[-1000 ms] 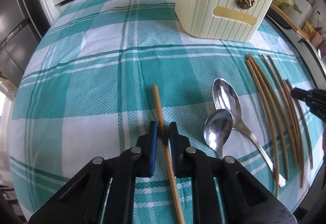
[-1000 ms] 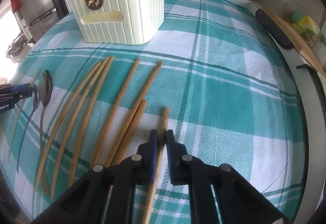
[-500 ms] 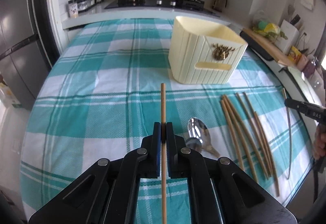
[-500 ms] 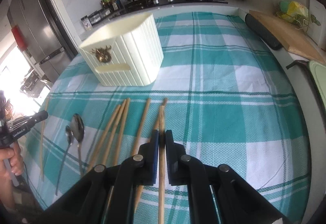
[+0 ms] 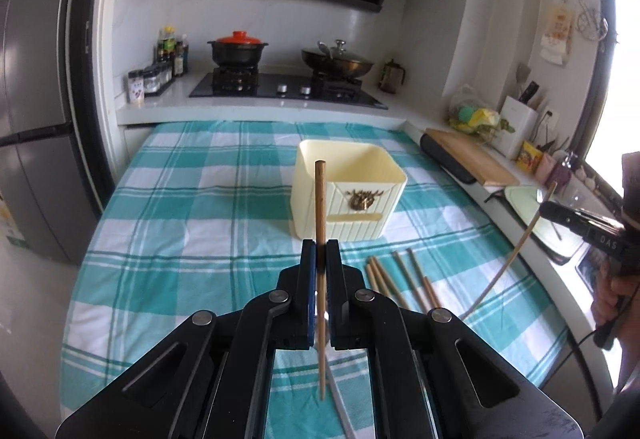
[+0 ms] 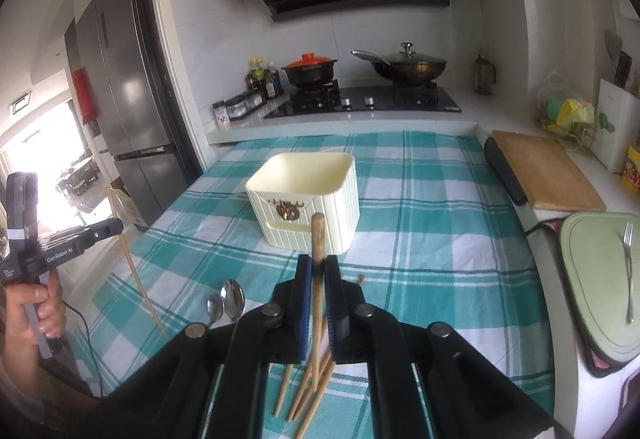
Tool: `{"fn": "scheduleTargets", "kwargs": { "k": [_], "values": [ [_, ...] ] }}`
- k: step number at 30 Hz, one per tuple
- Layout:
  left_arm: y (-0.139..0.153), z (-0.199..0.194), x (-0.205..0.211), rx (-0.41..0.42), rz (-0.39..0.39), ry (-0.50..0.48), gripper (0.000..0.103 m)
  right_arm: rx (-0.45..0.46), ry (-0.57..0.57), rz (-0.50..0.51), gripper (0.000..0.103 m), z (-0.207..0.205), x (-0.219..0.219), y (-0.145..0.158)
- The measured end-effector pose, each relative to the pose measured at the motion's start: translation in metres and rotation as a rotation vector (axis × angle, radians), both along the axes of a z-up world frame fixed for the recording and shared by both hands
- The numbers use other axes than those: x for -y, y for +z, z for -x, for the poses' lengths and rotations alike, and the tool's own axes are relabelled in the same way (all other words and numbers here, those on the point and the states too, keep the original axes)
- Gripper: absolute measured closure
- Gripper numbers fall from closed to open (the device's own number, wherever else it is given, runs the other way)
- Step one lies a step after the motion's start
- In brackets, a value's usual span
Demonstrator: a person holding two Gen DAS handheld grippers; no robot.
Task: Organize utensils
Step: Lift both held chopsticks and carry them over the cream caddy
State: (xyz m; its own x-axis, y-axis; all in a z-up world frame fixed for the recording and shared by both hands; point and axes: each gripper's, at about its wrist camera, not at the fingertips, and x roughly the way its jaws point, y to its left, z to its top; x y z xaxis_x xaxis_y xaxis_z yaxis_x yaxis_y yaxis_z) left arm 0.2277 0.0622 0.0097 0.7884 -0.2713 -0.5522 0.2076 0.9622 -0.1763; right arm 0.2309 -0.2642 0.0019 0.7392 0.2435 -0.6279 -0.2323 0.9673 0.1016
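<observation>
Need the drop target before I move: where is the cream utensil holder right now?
The cream utensil holder stands upright on the checked tablecloth, mid-table ahead of both grippers, with loose chopsticks lying just in front of it.

Black two-finger grippers, bare hands

Left gripper (image 5: 320, 259) and right gripper (image 6: 317, 271): matte black linkages, round silver screws, blue pads (image 5: 307, 279). White "GenRobot.AI" lettering marks one body; a black cable hangs below. Bare skin shows on each hand (image 6: 34, 309).
</observation>
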Motion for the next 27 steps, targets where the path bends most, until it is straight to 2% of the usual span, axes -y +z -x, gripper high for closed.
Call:
{"fn": "scheduleTargets", "kwargs": {
  "k": [9, 13, 18, 23, 27],
  "values": [
    [0.05, -0.033, 0.001, 0.067, 0.064, -0.025, 0.101, 0.099, 0.0, -0.013, 0.096, -0.026, -0.014, 0.043],
    [0.077, -0.065, 0.005, 0.089, 0.085, -0.035, 0.101, 0.145, 0.006, -0.011, 0.096, -0.054, -0.022, 0.072],
    [0.103, -0.112, 0.018, 0.122, 0.074, -0.028, 0.101, 0.191, 0.026, 0.009, 0.096, -0.095, -0.04, 0.103],
    [0.109, -0.155, 0.034, 0.16, 0.047, -0.012, 0.101, 0.223, 0.037, 0.025, 0.096, -0.141, -0.057, 0.115],
    [0.093, -0.19, 0.045, 0.127, 0.037, -0.012, 0.101, 0.175, 0.052, 0.041, 0.096, -0.181, -0.067, 0.101]
  ]
}}
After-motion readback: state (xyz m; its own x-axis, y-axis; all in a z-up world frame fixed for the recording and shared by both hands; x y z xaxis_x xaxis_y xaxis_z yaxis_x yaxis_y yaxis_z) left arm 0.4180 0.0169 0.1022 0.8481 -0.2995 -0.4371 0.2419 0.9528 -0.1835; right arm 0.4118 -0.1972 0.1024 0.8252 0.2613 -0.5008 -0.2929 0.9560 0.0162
